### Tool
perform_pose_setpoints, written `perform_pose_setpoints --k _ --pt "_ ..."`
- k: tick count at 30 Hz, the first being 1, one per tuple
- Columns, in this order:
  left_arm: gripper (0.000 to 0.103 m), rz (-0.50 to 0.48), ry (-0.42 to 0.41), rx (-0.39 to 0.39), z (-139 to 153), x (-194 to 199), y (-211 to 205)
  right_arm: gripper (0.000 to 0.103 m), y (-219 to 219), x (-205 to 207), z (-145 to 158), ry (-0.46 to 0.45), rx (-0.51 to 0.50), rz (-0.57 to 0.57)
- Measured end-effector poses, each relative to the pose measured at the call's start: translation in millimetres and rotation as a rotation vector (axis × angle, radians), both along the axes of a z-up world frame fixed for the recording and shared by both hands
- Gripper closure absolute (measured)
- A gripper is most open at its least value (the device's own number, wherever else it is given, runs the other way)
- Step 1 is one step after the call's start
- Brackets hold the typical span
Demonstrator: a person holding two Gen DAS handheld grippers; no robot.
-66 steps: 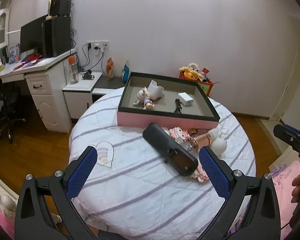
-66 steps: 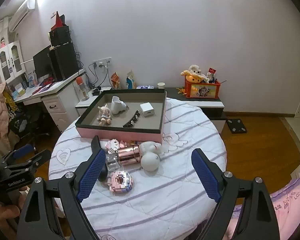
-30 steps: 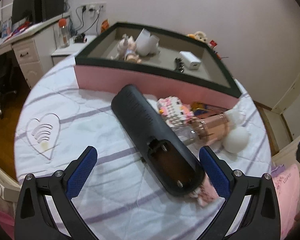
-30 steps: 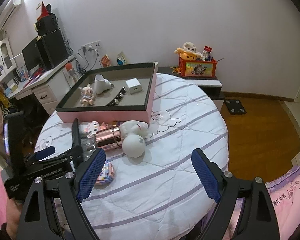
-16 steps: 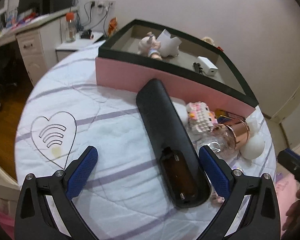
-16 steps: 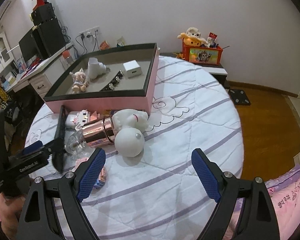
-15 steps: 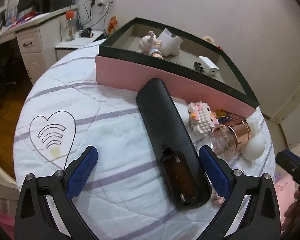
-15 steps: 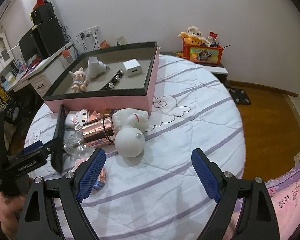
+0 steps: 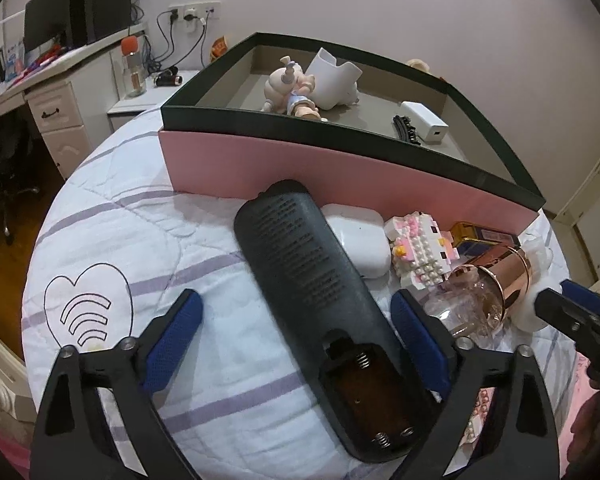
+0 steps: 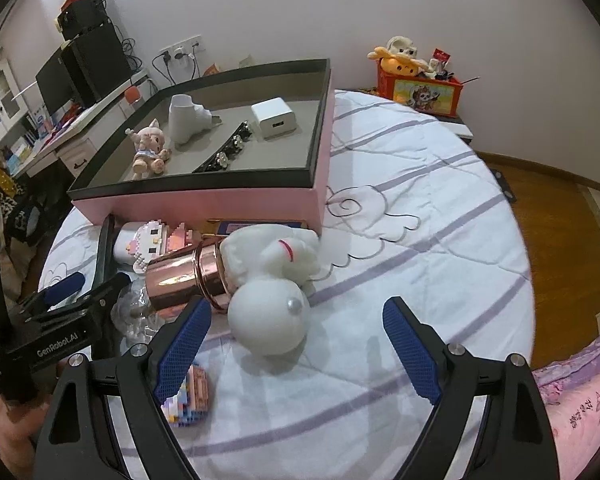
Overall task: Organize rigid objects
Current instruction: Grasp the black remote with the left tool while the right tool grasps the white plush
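Observation:
A black remote (image 9: 312, 280), back side up with its battery bay uncovered, lies on the round table in front of the pink box (image 9: 340, 168). My left gripper (image 9: 296, 344) straddles its near end. The jaws are closing; the right pad is almost at the remote's edge and the left pad stands clear of it. My right gripper (image 10: 298, 348) is open just in front of a white round toy (image 10: 268, 320), which lies against a rose-gold capped glass bottle (image 10: 180, 276). A pink-white block figure (image 9: 420, 252) and a white earbud case (image 9: 360, 244) lie beside the remote.
The box (image 10: 240, 200) holds a small doll (image 10: 150, 148), a white boot-shaped piece (image 10: 184, 120), a white charger (image 10: 274, 118) and a dark studded strip. A small colourful block piece (image 10: 192, 396) lies by my right gripper's left finger. A desk and a drawer unit stand behind.
The left gripper has come down closer over the remote's near end and its jaws have narrowed. The right gripper has sunk toward the white toy and bottle.

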State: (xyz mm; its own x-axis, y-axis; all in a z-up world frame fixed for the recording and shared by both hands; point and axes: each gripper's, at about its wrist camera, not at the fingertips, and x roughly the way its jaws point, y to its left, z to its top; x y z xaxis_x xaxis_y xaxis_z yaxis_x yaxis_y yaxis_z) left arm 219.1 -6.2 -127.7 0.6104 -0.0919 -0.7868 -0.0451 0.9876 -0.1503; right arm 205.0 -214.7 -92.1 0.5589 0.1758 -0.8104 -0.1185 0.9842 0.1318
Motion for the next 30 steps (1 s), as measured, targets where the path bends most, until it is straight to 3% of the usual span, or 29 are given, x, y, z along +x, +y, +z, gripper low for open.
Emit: perform_pose_setpoints --k 6,8,10,16,22,30 --pt "0.035 -0.01 -0.01 -0.001 1 0 3 0.03 2 10 -10 0.012 -0.018 -0.001" --pt "0.043 -0.02 -0.012 -0.005 1 -4 8 0.041 2 11 -14 0.027 -0.021 0.008" --pt "0.049 -0.028 -0.016 -0.013 1 -8 13 0.043 2 11 -15 0.029 -0.035 0.013" --pt "0.051 -0.032 -0.032 -0.017 -1 -8 15 0.046 4 17 -21 0.031 -0.057 0.02" --pt "0.058 -0.05 -0.022 -0.064 1 -7 25 0.057 3 17 -20 0.018 -0.059 0.025" --pt "0.056 -0.063 -0.025 0.032 1 -21 23 0.057 -1 15 -21 0.026 -0.052 0.02"
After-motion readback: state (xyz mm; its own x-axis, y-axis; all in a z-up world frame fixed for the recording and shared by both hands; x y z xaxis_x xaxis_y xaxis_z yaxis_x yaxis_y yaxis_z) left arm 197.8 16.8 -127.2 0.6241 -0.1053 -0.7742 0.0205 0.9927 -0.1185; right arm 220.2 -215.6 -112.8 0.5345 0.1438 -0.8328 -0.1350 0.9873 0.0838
